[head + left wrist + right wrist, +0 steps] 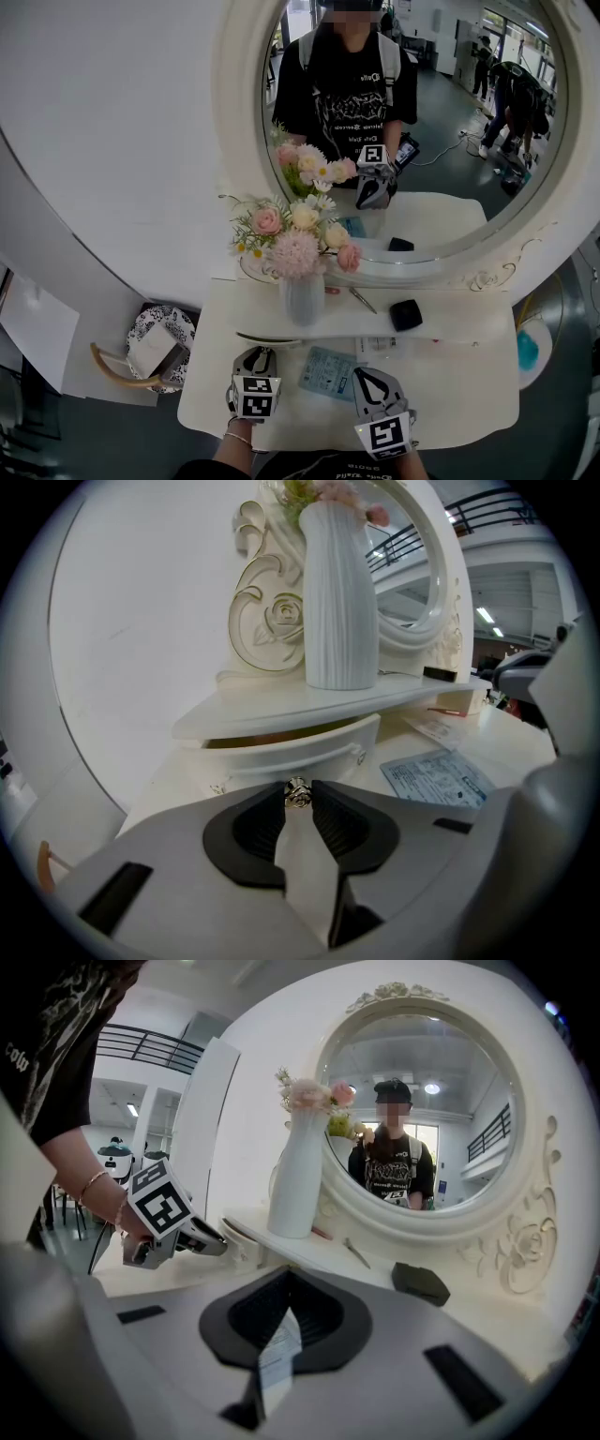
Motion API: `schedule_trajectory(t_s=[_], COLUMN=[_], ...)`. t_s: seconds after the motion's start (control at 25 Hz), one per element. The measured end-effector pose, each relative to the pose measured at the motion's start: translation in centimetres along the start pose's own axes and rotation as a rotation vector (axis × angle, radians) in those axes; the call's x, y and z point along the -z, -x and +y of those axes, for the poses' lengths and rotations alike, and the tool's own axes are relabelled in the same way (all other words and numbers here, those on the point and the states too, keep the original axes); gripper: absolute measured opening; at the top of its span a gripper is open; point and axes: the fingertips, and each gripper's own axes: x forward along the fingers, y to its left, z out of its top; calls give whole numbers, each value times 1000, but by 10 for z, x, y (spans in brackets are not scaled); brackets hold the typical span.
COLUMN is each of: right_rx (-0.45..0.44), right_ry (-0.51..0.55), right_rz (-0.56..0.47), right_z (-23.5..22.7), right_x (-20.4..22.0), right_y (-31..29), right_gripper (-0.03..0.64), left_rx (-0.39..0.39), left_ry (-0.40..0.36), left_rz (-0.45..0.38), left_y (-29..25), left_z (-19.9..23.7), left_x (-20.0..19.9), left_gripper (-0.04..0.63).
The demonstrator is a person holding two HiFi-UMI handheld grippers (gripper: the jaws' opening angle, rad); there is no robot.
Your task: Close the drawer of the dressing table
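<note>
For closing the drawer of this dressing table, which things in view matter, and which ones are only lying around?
Belong to the job: drawer, partly open under the shelf; its metal knob, pinched by the left gripper.

Just lying about: vase of flowers; blue leaflet; black case; thin metal tool. The right gripper, shut, holds nothing.

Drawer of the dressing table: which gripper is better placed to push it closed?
Left. The left gripper is right at the open drawer, jaws on a small metal knob; the right gripper hangs beside, over the tabletop.
</note>
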Motion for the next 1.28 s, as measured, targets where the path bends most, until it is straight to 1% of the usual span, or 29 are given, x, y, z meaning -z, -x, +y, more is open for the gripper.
schedule_trajectory(t_s=[1.28], right_rx=[-4], right_ry=[6], right_rz=[16], right_z=[-2], right_x=[1], right_y=[-3], right_gripper=[11], left_rx=[-4], left_ry=[-7], left_rz=[-2], left_y=[-4], left_z=[3], left_x=[-7], left_gripper=[100])
